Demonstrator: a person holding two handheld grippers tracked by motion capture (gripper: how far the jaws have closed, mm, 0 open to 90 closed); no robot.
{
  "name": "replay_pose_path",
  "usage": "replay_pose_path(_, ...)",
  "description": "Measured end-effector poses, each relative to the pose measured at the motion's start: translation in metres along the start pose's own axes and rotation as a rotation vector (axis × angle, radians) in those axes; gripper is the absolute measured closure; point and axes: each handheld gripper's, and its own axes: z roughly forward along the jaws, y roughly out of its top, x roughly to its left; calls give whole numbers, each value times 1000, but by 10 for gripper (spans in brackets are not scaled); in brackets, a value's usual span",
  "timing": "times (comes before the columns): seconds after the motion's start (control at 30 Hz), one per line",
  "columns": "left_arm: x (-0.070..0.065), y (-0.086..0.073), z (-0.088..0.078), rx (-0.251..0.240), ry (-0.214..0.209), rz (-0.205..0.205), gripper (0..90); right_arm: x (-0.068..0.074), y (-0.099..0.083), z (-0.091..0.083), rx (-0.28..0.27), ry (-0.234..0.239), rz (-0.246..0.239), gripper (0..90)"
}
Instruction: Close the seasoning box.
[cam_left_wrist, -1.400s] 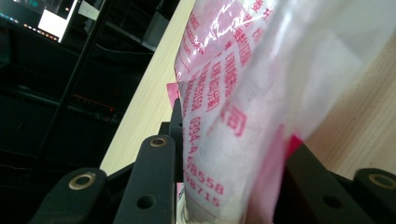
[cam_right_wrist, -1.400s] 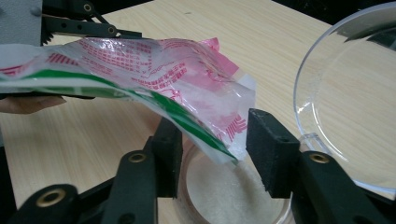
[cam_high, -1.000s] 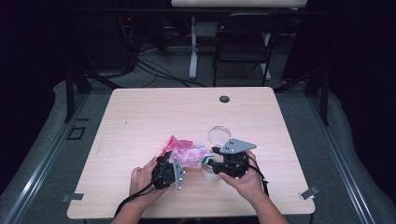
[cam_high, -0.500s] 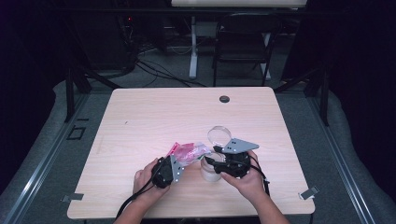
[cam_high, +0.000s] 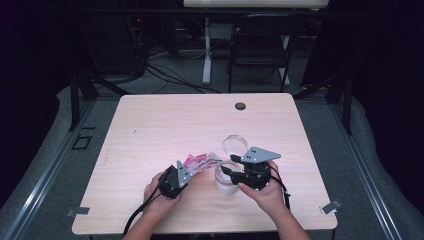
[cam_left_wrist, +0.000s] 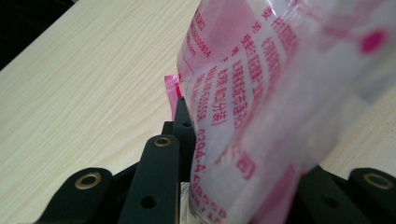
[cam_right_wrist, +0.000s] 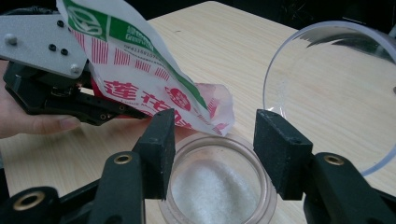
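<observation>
My left gripper (cam_high: 182, 175) is shut on a pink, white and green plastic bag (cam_high: 200, 161); its jaws have just been closing on it. The bag (cam_left_wrist: 261, 93) covers the space between the jaws in the left gripper view. It leans with its open end (cam_right_wrist: 210, 107) over the rim of a clear jar (cam_right_wrist: 215, 186) partly filled with white granules. My right gripper (cam_right_wrist: 215, 140) clasps that jar (cam_high: 225, 181) with a pad on each side of its rim. The jar stands on the table near the front edge.
A clear round lid (cam_high: 234, 144) lies on the wooden table (cam_high: 165, 125) just beyond the jar, also seen as the lid (cam_right_wrist: 336, 93) at the right. A dark grommet (cam_high: 240, 106) sits near the far edge. A chair (cam_high: 260, 45) and cables lie beyond the table.
The bag has tipped further to the right, bringing its open end over the jar. The right gripper and the jar have stayed where they were.
</observation>
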Motion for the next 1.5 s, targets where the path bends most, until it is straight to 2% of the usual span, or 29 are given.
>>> replay_pose_path(0.1,3,-1,0,-1,-10,-22,744,0,0,0,-6,-3,2,484)
replay_pose_path(0.17,6,-1,0,-7,-25,-50,745,-1,0,-1,-12,-2,5,484)
replay_pose_path(0.43,26,-10,0,-46,-99,-240,748,-3,0,-3,-27,-3,22,484)
replay_pose_path(0.63,47,-19,-6,-96,-114,-388,755,-4,0,-4,-29,-11,27,485)
replay_pose_path(0.8,65,-28,-17,-130,-65,-471,756,-5,1,-5,-41,-12,34,479)
replay_pose_path(0.97,83,-39,-29,-139,-6,-546,756,-6,2,-5,-43,-9,42,473)
replay_pose_path(1.1,93,-48,-36,-129,64,-562,755,-6,3,-2,-41,2,45,468)
replay_pose_path(1.2,100,-56,-39,-121,94,-598,755,-6,4,0,-37,4,47,468)
replay_pose_path(1.37,109,-67,-43,-90,139,-621,755,-5,5,3,-35,11,41,474)
replay_pose_path(1.5,114,-75,-43,-55,183,-622,754,-5,6,5,-28,17,38,480)
